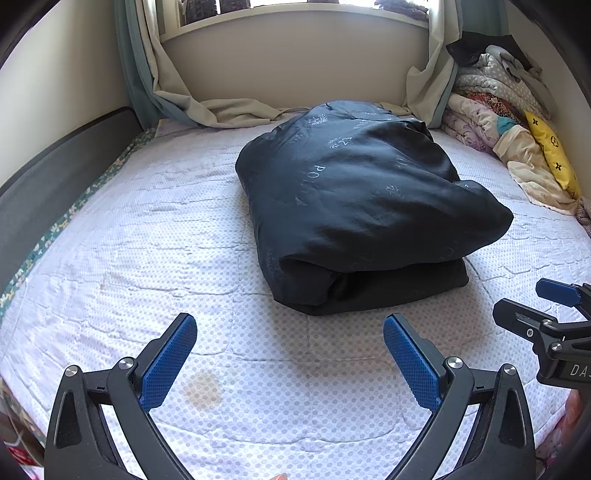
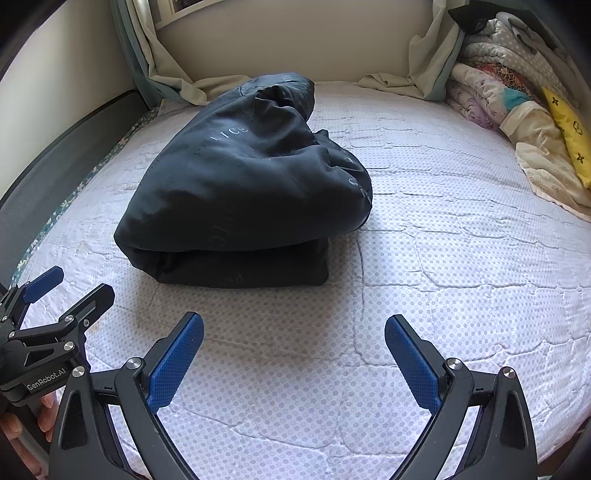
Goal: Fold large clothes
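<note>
Mattress [image 1: 110, 229]: folded garment [image 1: 354, 206] beyond tongs [image 1: 290, 354].

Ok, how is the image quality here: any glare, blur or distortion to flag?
Left wrist: sharp, heavy fisheye bending the mattress edges; window blown out on top; soft sheen on the dark folded garment. Right wrist: equally sharp and warped, dark vignette corners, shadow in front of the garment; both hand-held grippers open.
</note>
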`<state>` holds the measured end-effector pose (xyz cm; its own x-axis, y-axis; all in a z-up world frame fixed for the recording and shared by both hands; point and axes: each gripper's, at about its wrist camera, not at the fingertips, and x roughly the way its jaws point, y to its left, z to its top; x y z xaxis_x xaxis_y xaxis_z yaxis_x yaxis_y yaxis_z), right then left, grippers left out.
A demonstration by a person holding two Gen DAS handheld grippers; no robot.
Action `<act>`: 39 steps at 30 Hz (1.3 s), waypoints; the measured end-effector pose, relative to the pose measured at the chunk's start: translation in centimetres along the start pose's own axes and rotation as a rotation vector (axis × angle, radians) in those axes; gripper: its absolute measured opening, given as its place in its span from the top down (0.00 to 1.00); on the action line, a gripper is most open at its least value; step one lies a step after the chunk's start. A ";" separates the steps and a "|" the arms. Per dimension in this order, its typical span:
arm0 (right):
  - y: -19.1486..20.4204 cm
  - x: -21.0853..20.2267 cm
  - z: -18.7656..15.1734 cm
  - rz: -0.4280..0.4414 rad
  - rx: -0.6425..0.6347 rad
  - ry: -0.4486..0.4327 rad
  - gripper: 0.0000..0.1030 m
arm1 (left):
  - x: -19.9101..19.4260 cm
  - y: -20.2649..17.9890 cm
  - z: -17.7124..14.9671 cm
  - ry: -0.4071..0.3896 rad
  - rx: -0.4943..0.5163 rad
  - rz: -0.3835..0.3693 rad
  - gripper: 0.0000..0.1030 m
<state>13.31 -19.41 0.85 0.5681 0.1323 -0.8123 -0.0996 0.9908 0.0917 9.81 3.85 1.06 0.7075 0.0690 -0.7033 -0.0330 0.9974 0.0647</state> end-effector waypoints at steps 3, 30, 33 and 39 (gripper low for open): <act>0.0 0.0 0.0 0.001 0.000 0.000 0.05 | -0.1 -0.1 0.0 -0.002 0.000 -0.001 0.01; -0.5 -0.5 0.2 -0.012 0.013 -0.014 0.05 | -0.1 -0.4 0.2 -0.028 0.003 0.028 0.01; -0.5 -0.6 0.2 -0.015 0.013 -0.015 0.05 | -0.4 -0.3 0.3 -0.041 0.007 0.037 0.01; -0.4 -0.5 0.2 -0.015 0.014 -0.014 0.05 | -0.7 -0.3 0.3 -0.054 0.006 0.031 0.01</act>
<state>13.18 -19.91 1.35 0.5810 0.1173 -0.8054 -0.0794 0.9930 0.0874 9.54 3.54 1.77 0.7435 0.0986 -0.6614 -0.0518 0.9946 0.0901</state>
